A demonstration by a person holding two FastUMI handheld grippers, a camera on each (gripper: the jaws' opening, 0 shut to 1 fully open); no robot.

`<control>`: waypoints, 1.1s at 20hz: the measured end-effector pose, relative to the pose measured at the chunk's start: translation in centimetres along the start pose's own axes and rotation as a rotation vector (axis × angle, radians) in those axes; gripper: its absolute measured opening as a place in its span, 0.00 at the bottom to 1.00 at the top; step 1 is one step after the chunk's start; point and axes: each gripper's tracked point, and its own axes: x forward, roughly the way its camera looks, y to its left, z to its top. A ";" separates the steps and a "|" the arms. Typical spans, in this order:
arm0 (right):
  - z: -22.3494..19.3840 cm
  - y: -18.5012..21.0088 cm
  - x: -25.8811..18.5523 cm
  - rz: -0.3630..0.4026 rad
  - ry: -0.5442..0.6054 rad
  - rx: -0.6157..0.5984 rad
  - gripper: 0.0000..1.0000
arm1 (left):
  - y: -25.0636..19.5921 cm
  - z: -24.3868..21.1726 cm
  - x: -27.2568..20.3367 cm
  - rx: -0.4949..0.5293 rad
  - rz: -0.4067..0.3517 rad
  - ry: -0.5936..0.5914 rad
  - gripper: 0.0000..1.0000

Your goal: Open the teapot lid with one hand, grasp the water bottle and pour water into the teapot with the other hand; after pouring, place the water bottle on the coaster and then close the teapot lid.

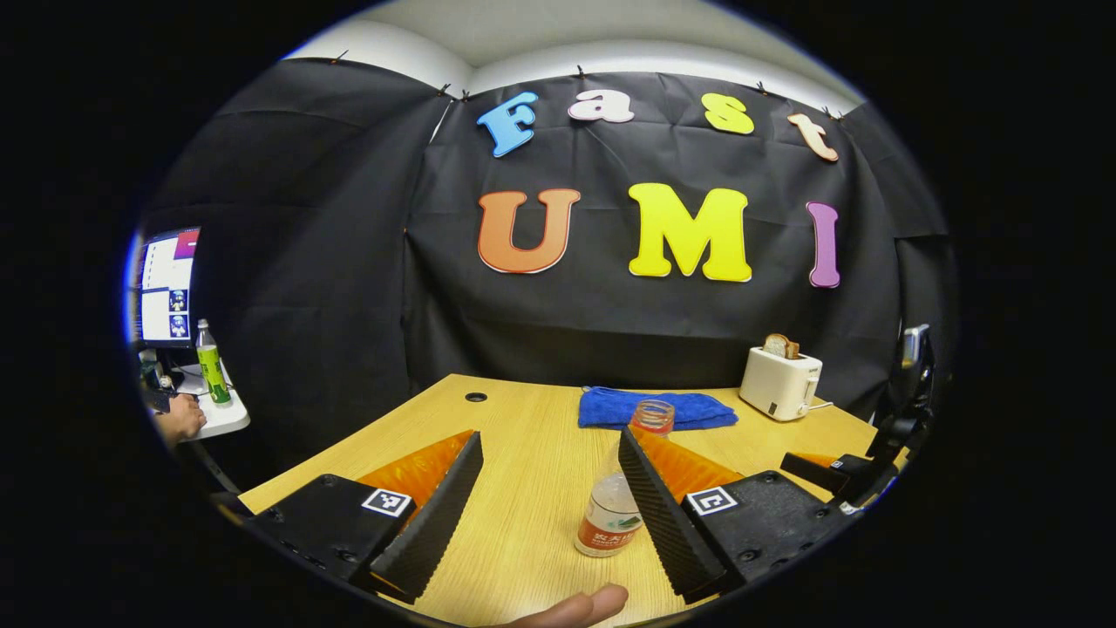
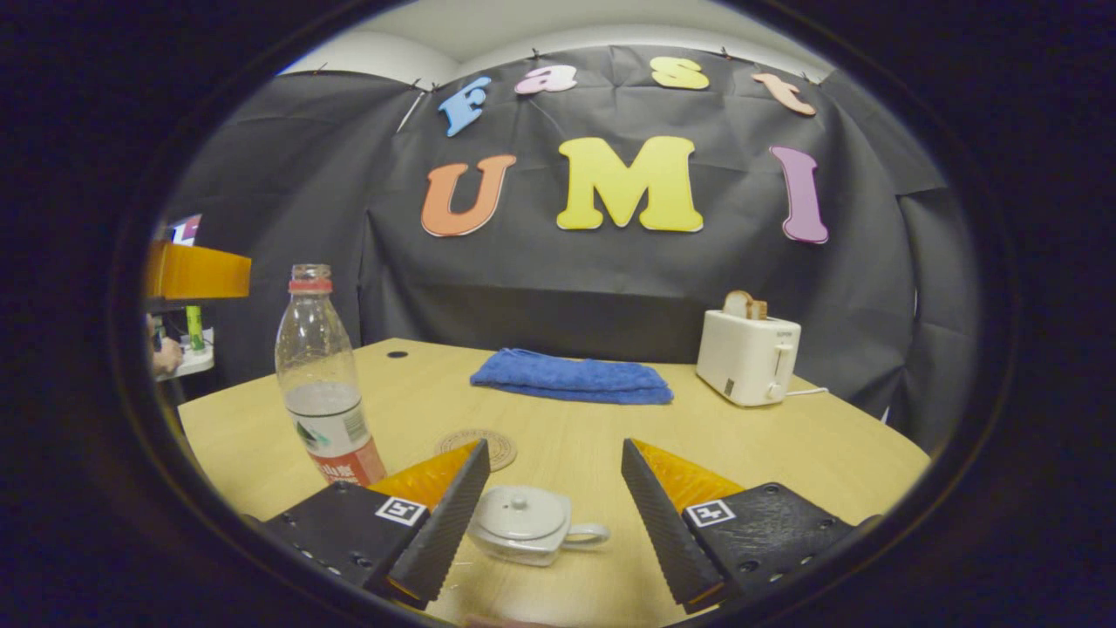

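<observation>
Hiding behind one finger, water bottle (image 1: 615, 510) half-covered

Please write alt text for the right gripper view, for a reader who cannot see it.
The open right hand-held gripper hovers over a small white teapot with its lid on, standing on a wooden table. An uncapped water bottle stands to the left, a round coaster beyond the teapot, with a folded blue towel and a white toaster farther back.
</observation>
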 end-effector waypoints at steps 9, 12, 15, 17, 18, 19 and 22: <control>-1.5 0.7 1.3 0.015 0.016 0.046 0.53 | 0.9 0.2 0.2 0.025 0.040 -0.018 0.99; -1.7 1.9 1.4 0.057 0.014 0.048 0.24 | 0.6 0.2 0.1 0.033 0.033 -0.019 0.99; -1.9 2.0 1.6 0.068 0.015 0.026 0.09 | 0.6 0.1 0.3 0.033 0.029 -0.015 0.99; -1.9 1.9 1.7 0.075 0.021 0.044 0.02 | 0.8 0.3 0.2 0.021 0.035 -0.019 0.99; -1.6 1.7 1.7 0.076 0.016 0.049 0.01 | 1.0 0.3 0.2 0.013 0.035 -0.022 0.99; -1.6 1.7 1.7 0.075 0.012 0.050 0.01 | 1.1 0.3 0.1 0.013 0.037 -0.023 0.99; -0.7 1.7 1.4 0.080 -0.002 0.056 0.00 | 1.0 0.1 0.1 0.002 0.032 -0.014 0.99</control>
